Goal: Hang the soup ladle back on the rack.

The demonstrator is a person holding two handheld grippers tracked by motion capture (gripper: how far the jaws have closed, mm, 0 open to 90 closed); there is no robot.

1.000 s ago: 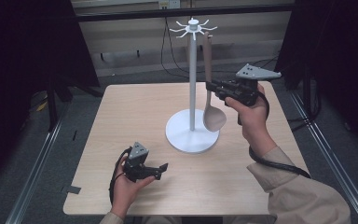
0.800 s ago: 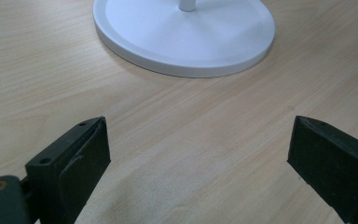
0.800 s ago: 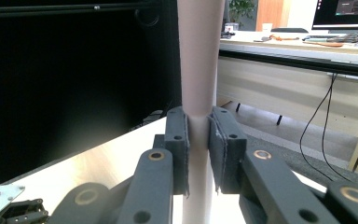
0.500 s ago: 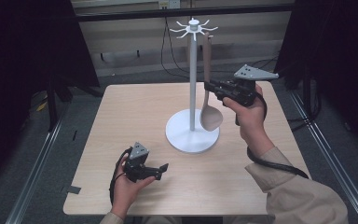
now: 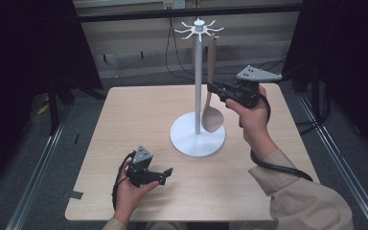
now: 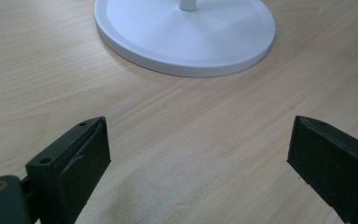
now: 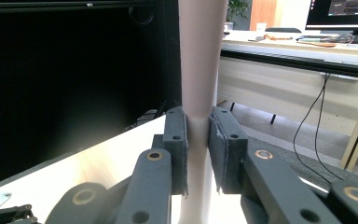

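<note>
From the high view, the right gripper (image 5: 216, 89) is raised above the table (image 5: 124, 120) and clamped on the handle of a pale wooden spoon (image 5: 212, 115); the spoon hangs upright just beside the pole of the white rack (image 5: 197, 134), its top up among the rack's hook arms and its bowl low, above the round base; whether the handle end sits on a hook cannot be told at this size. The right gripper view gives what the high view cannot: both pads press flat on the spoon's handle (image 7: 198, 93), which runs straight up between them and out of the top of the frame. The left gripper (image 5: 162, 176) rests low on the table near the front edge, well apart from the spoon; the left gripper view shows its jaws spread wide with bare wood between them and the rack's base (image 6: 186, 32) ahead, a detail too small to read from above.
</note>
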